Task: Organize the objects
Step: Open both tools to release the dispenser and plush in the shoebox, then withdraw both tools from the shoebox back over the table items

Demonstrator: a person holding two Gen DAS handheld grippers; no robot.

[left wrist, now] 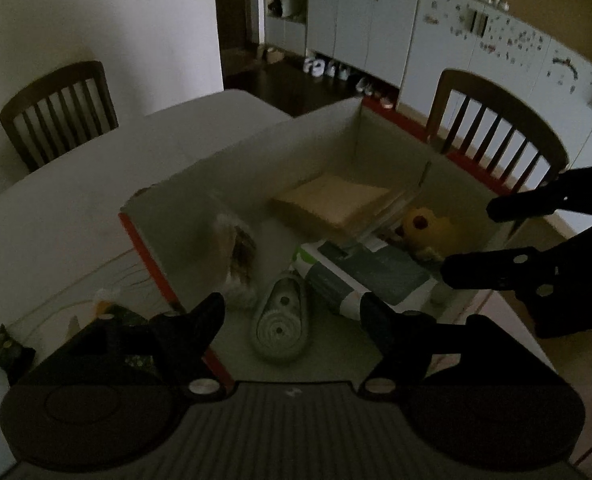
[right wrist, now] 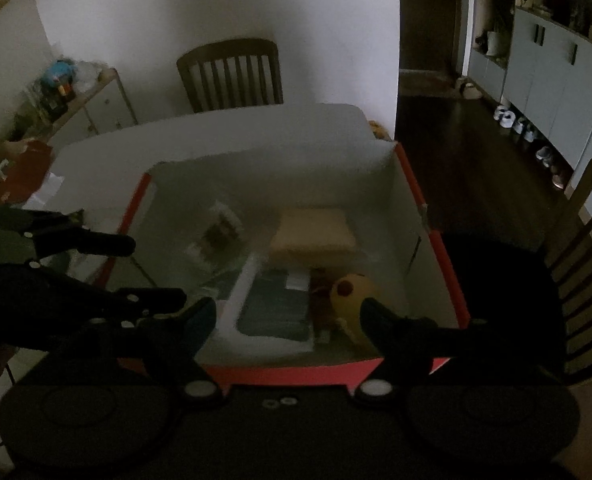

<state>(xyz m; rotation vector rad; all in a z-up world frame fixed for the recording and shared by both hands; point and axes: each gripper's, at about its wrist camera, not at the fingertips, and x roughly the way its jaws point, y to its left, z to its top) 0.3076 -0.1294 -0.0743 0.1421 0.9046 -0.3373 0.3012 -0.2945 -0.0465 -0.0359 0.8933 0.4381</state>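
Nearest, your left gripper [left wrist: 291,312]: fingers spread wide, nothing between them, hovering over the near left corner of the red-edged box [left wrist: 147,258]. Your right gripper [right wrist: 287,316]: fingers likewise parted and empty, hanging over the near rim of the same box.

Outside the box, near left on the table [left wrist: 55,200]: one small dark snack packet [left wrist: 7,354], the only loose item you can make out there. It lies left of and slightly behind your left fingers; your left hand is much the nearer one.

Inside, just beyond your left fingers: a grey-green teardrop-shaped correction-tape dispenser [left wrist: 281,326], long axis running near to far, almost centred in the gap between the fingers.

Next, left: a clear crinkled packet [left wrist: 237,256] with brown contents, leaning by the left wall.

Middle: a white and teal flat package [left wrist: 360,274], lying diagonally.

Right: a yellow plush toy [right wrist: 350,294], just ahead of your right fingers.

Far: a tan square pad or stack of paper [left wrist: 332,204], flat near the far corner.

Beyond: two slat-backed wooden chairs [left wrist: 57,110], pale cabinets [left wrist: 360,28].

Judgement: the snack packet probably goes in next, so your left hand would need to swing back and to the left.
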